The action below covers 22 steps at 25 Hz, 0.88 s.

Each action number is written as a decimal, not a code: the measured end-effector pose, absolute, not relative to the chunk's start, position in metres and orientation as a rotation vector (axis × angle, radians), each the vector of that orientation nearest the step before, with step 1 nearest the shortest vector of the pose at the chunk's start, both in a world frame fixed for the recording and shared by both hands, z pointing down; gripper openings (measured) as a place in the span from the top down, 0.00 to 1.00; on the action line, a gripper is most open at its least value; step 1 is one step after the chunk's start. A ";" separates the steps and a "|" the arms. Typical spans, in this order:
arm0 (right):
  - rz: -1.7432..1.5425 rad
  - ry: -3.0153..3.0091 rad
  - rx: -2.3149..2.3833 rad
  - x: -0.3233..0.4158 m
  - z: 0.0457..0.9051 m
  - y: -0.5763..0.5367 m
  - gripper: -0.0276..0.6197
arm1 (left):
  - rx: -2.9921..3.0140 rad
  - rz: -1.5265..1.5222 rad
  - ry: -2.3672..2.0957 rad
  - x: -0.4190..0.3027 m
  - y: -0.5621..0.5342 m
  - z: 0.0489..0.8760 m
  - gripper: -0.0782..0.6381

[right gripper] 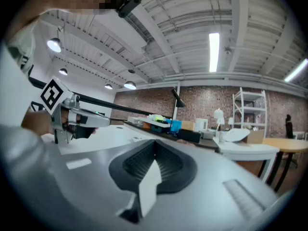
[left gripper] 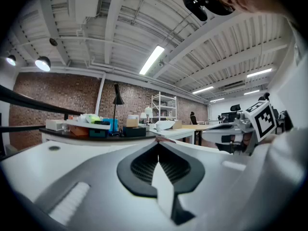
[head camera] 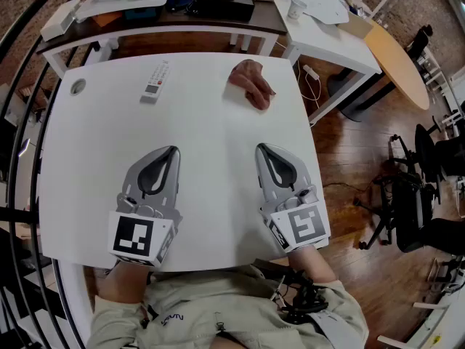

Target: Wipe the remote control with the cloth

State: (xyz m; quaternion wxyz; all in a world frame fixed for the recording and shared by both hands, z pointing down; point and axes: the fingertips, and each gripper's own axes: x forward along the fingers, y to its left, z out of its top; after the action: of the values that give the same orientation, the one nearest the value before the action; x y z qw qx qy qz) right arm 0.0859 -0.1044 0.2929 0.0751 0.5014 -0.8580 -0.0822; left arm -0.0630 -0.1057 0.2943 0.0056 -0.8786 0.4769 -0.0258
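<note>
A white remote control [head camera: 155, 81] lies near the far edge of the white table [head camera: 211, 137], left of centre. A crumpled reddish-brown cloth [head camera: 251, 83] lies to its right, also near the far edge. My left gripper [head camera: 172, 150] rests low over the near left part of the table, jaws shut and empty. My right gripper [head camera: 261, 148] sits beside it on the near right, likewise shut with nothing in it. Both point toward the far edge, well short of the remote and the cloth. In the left gripper view my left gripper [left gripper: 158, 146] shows closed jaws; in the right gripper view my right gripper [right gripper: 154, 143] does too.
A dark desk [head camera: 156, 17] crowded with boxes and trays stands behind the table. A white side table [head camera: 327, 35] with papers sits at the back right. A round grommet [head camera: 77, 86] marks the table's far left corner. Black railings [head camera: 18, 122] run along the left.
</note>
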 end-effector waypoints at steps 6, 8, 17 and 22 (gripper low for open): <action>-0.499 -2.558 1.583 0.099 0.227 -0.134 0.95 | -2.562 -0.010 1.527 -0.081 -0.148 0.233 0.88; -0.538 -2.549 1.581 0.099 0.213 -0.149 0.95 | -2.533 0.026 1.570 -0.090 -0.166 0.220 0.88; -0.437 -2.552 1.556 0.098 0.191 -0.234 0.71 | -2.544 -0.004 1.762 -0.126 -0.259 0.224 0.67; -0.280 -2.536 1.588 0.116 0.203 -0.275 0.63 | -2.654 -0.191 1.808 -0.125 -0.295 0.279 0.44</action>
State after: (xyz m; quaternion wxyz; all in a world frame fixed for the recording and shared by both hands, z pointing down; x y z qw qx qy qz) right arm 0.1155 -0.2745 0.2030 0.0683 0.5271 -0.8419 -0.0929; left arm -0.1254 -0.2955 0.2793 -0.0378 -0.8244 0.5617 -0.0592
